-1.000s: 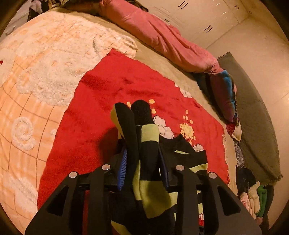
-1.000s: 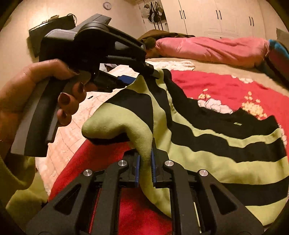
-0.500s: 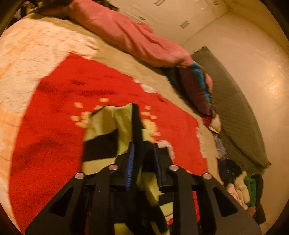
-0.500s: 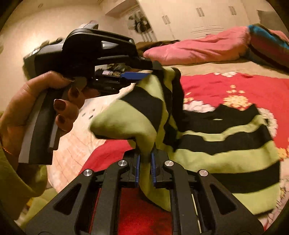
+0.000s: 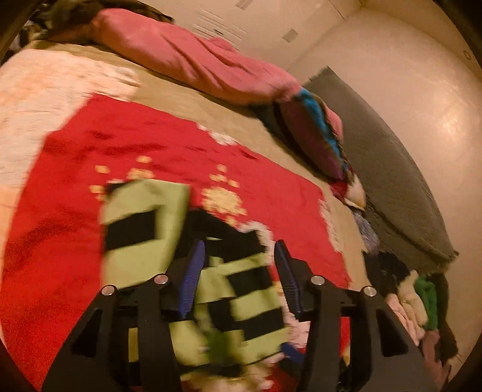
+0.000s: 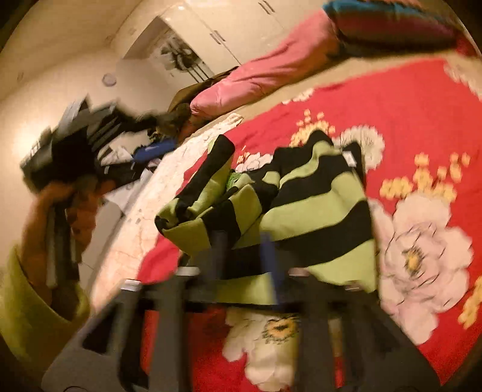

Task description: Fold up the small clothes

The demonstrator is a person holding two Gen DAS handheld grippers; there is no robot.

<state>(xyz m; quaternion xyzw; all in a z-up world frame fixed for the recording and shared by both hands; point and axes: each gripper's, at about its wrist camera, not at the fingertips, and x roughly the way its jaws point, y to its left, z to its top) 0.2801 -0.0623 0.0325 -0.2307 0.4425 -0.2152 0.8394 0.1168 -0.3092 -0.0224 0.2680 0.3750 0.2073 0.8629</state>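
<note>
A small green-and-black striped sweater (image 5: 141,238) lies on the red floral blanket (image 5: 75,162), one part folded over the rest. It also shows in the right wrist view (image 6: 316,205), rumpled at its left side. My left gripper (image 5: 238,256) is open just above the sweater, nothing between its blue pads. My right gripper (image 6: 244,241) is blurred; its jaws stand apart over the sweater's near edge. The left gripper shows in the right wrist view (image 6: 75,156), lifted off to the left in a hand.
A pink duvet (image 5: 195,63) and a striped pillow (image 5: 313,132) lie along the bed's far side. A dark grey rug (image 5: 391,181) covers the floor on the right, with a heap of clothes (image 5: 418,301) beside it. Wardrobes (image 6: 226,27) stand behind.
Both grippers have let go of the sweater and opened. The sleeve part they held has dropped onto the body. The left gripper has drawn back to the left.
</note>
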